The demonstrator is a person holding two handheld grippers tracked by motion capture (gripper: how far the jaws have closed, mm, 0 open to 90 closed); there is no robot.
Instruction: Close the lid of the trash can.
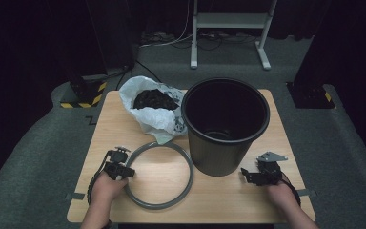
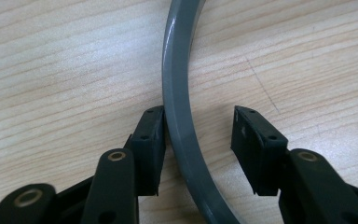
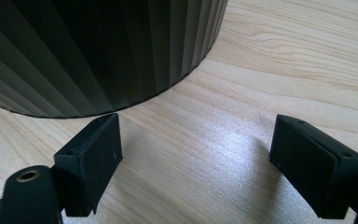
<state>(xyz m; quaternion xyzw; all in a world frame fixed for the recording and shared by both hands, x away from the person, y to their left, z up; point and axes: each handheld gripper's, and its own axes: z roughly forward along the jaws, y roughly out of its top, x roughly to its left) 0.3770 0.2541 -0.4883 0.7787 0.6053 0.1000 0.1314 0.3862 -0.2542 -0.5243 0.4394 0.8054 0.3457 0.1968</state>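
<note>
The grey ring (image 1: 159,174) lies flat on the wooden desk (image 1: 219,195), at the front left, just beside the base of the black bin (image 1: 225,125). Its far edge runs under the edge of the white bag (image 1: 153,109), which lies at the back left of the desk with a dark mass inside it.

The left hand-held gripper (image 1: 119,168) sits at the ring's left side. In the left gripper view the ring (image 2: 179,112) passes between the jaws of the left hand-held gripper (image 2: 199,140). One pad (image 2: 150,144) lies against the ring's outer face; the other pad (image 2: 254,149) stands clear of the inner face, with bare desk (image 2: 65,70) showing in the gap. The grip is therefore not closed: the jaws straddle the ring but do not clamp it.

The right hand-held gripper (image 1: 259,175) rests low over the desk at the front right, just beside the bin's base. In the right gripper view the right hand-held gripper (image 3: 196,163) has its jaws spread wide, nothing between them, and bare desk (image 3: 284,60) below. The bin's ribbed wall (image 3: 98,51) stands just ahead of them, untouched.

The bin stands upright, its mouth open.
</note>
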